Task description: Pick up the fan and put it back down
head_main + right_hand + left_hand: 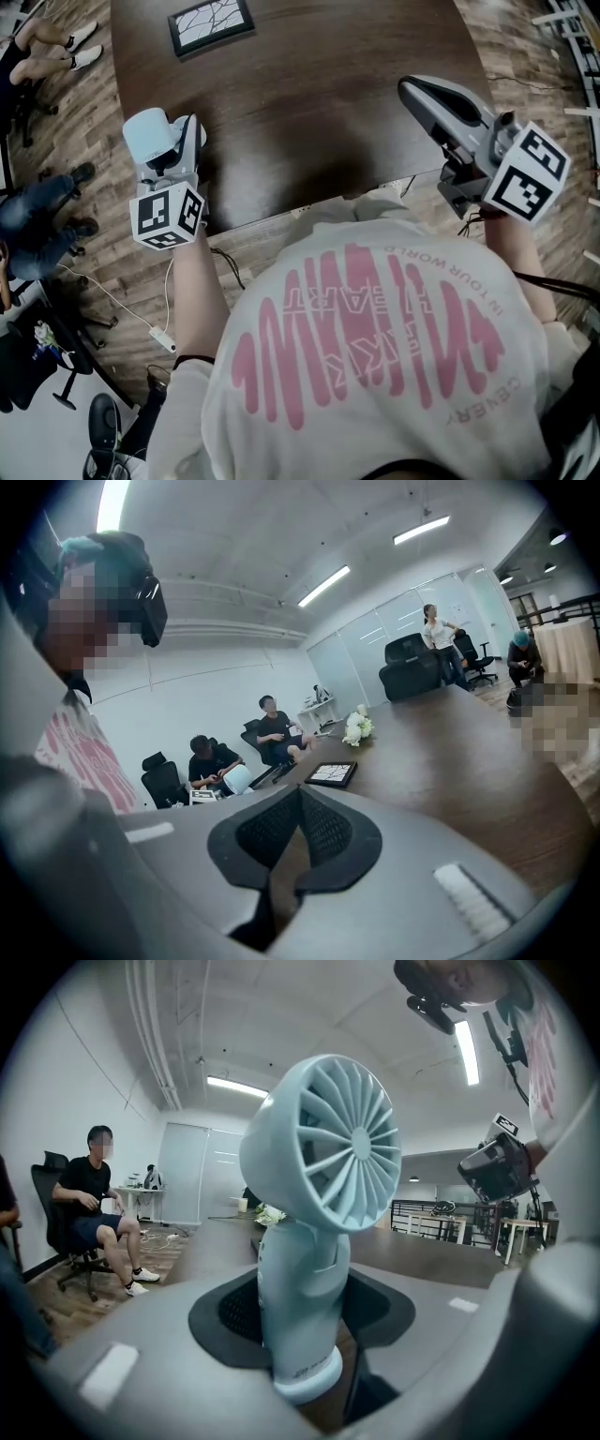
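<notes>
Left gripper view, left gripper clamped on pale blue fan by its upright handle, right gripper pressed together, nothing held, beside dark table.

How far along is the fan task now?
Done: the left gripper grips the fan by its handle. In hand: the lift; whether the base is off the table does not show. Left: setting it down. The right gripper is shut, empty.

A framed picture lies flat on the dark table, with white flowers beyond it.
</notes>
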{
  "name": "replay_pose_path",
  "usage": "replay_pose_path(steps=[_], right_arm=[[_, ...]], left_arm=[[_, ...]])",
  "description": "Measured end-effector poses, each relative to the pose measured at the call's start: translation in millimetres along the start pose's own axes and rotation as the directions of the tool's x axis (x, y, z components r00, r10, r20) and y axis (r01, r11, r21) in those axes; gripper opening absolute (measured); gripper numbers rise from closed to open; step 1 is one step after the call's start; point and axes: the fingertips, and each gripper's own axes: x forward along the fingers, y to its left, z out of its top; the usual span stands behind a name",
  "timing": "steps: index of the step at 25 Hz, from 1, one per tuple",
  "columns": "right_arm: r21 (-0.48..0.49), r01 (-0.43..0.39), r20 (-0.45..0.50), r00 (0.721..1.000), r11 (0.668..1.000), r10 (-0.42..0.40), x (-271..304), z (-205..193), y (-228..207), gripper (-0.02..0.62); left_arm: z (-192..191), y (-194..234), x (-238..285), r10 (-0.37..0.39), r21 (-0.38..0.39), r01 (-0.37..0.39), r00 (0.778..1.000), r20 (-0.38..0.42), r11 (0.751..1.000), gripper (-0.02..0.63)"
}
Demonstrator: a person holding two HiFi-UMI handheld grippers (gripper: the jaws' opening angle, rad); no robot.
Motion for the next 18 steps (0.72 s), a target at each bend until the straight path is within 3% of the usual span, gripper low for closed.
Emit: replay_pose_path(steps=[4, 10, 16, 18], right_arm=[[0.008, -0.005, 0.015, 1.0, 1.0, 0.005, -18, -1, -13, 0.006], [0.023, -0.01, 0.017, 1.0, 1.0, 0.009, -13, -4, -10, 0.006], [0.038, -0.038, 0.018, 0.999, 0.999, 0.037, -28, 0, -18, 0.006], [0.032, -0.04, 0.023, 0.999, 0.999, 0.039, -28, 1, -19, 0.006]], left_arm=[[9, -31, 9, -0.032, -0.003, 0.033, 0.999, 0.018, 0.999, 0.215], [25, -39, 13, -0.07, -0.01, 0.07, 0.997, 0.042, 0.997, 0.215], [65, -67, 20, -0.071, -0.078, 0.079, 0.992, 0.101, 0.994, 0.215], [79, -73, 19, -0.077, -0.069, 0.086, 0.989, 0.125, 0.994, 0.215]])
